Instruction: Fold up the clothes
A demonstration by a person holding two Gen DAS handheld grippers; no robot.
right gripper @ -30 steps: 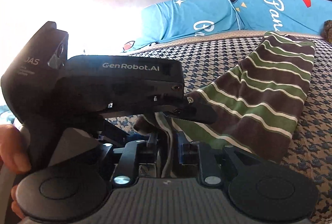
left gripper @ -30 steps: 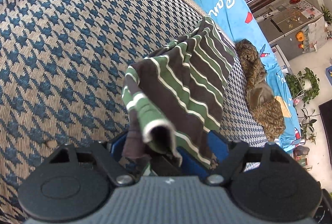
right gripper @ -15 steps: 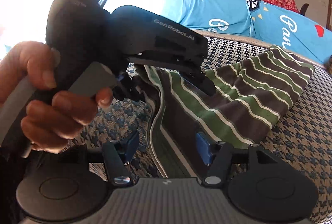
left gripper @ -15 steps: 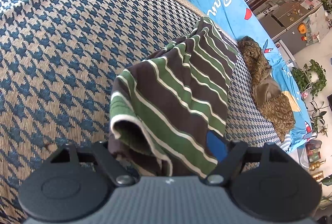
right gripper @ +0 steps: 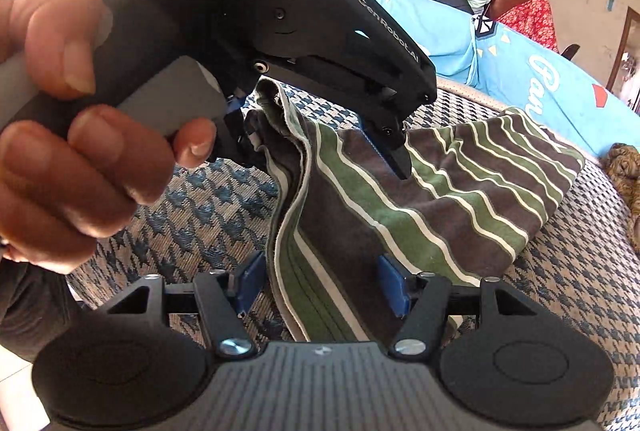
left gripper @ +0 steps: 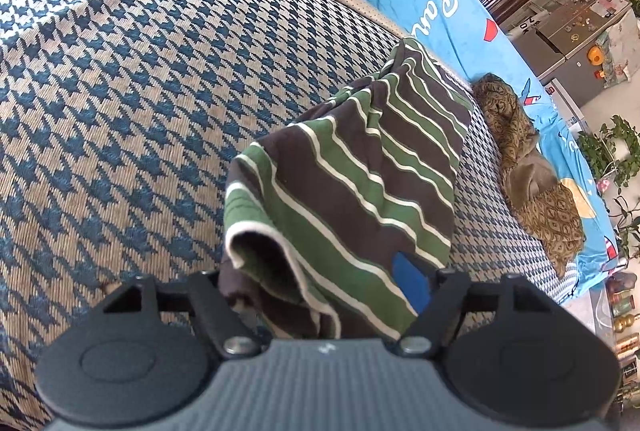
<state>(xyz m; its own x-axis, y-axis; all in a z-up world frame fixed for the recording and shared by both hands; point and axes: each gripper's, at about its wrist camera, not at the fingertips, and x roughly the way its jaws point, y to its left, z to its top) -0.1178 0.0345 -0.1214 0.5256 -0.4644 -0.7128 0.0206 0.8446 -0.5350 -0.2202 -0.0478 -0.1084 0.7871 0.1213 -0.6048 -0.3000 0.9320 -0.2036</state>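
Striped garment (right gripper: 460,191) on houndstooth bed cover (left gripper: 120,91), doubled over, near end bunched and raised. Left gripper (left gripper: 320,295) and right gripper (right gripper: 320,283): jaws apart, cloth draped between, unclamped. Partly folded; near end unflattened. Brown patterned clothes (left gripper: 532,175) far right, unfolded.

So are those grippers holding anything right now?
Nothing is gripped: left gripper and right gripper are both open, the hem end of the striped garment lying loose between their jaws.

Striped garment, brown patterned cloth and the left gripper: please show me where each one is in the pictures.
Striped garment (left gripper: 360,171), left wrist view, on its draped middle.
Brown patterned cloth (left gripper: 532,167), left wrist view, on the crumpled heap's middle.
Left gripper (right gripper: 320,159), right wrist view, between its open fingertips over the garment.
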